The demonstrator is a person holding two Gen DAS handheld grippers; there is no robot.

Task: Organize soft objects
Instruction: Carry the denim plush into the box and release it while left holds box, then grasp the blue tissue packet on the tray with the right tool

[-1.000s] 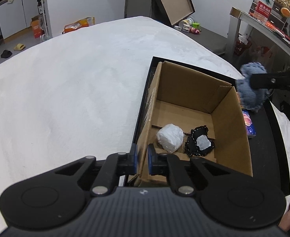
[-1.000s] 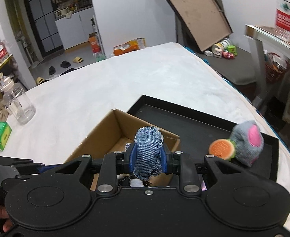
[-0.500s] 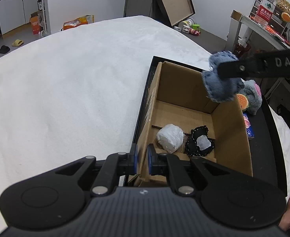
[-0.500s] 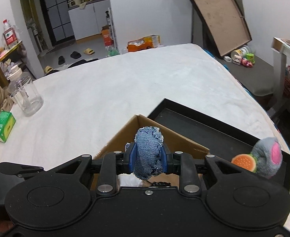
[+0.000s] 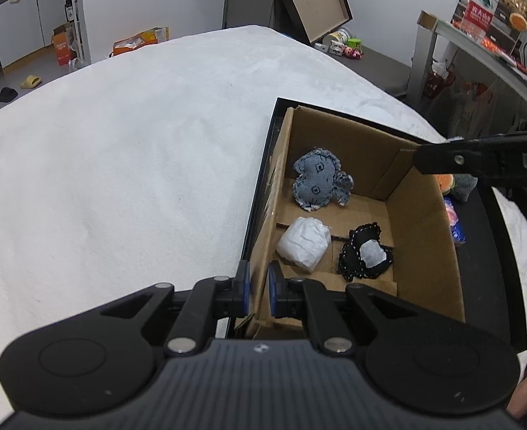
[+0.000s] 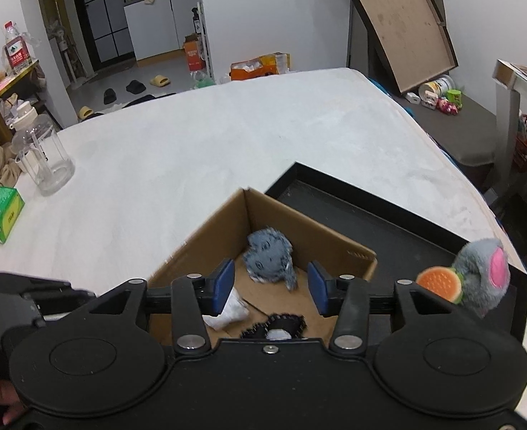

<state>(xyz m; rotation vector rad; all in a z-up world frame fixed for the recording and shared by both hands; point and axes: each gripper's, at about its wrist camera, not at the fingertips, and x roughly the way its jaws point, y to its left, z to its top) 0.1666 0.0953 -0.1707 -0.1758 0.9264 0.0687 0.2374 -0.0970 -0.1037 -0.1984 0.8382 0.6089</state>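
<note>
The left gripper (image 5: 258, 288) pinches the box (image 5: 428, 251) wall at 6 o'clock. The right gripper (image 6: 270, 286), jaws opening and empty, hangs above the denim toy (image 6: 269, 256) inside.

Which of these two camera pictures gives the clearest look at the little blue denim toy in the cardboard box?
The left wrist view: the denim toy lies sharp and whole against the far end of the cardboard box. In the right wrist view the toy is blurred, seen between that gripper's opening fingers.
</note>
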